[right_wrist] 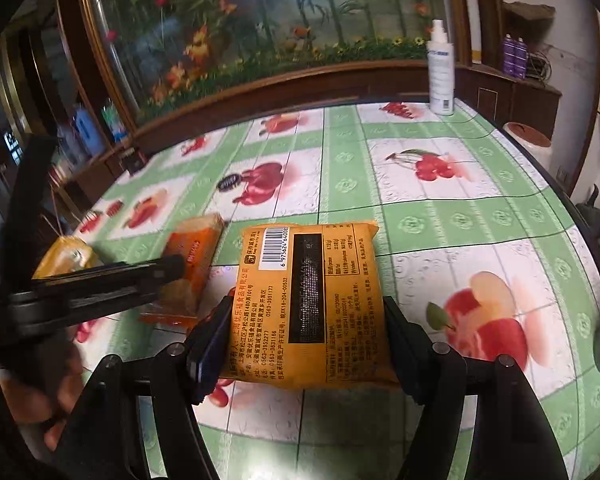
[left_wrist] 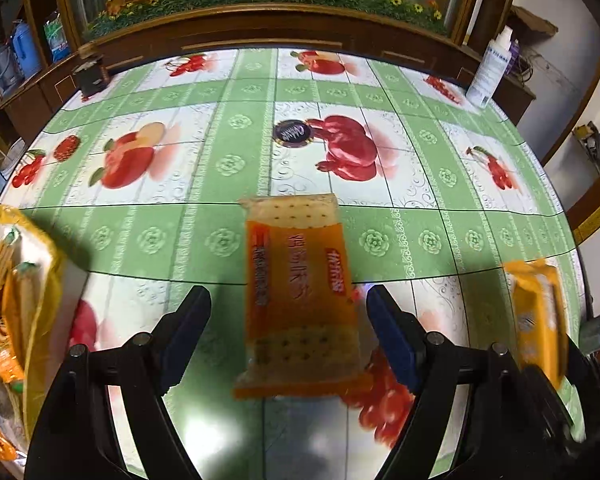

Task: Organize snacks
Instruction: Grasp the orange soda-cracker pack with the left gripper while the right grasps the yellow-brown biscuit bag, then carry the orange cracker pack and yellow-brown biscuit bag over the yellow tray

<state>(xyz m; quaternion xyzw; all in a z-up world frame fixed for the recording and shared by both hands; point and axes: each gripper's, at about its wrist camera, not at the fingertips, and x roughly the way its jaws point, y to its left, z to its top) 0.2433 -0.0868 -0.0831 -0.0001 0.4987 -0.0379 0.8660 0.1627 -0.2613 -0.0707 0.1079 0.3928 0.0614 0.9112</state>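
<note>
Cracker packet (left_wrist: 300, 296) between wide left fingers (left_wrist: 184, 332), untouched; right fingers (right_wrist: 214, 338) clamp yellow pack (right_wrist: 308, 304).

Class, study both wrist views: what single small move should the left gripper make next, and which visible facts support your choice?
Probably close on the orange cracker packet. The left gripper is open, and the packet lies flat on the table between its fingers, roughly centred, with a gap on each side. The right gripper already brackets the yellow packet, so it likely needs no help.

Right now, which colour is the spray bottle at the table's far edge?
White; the spray bottle shows best in the right wrist view.
</note>
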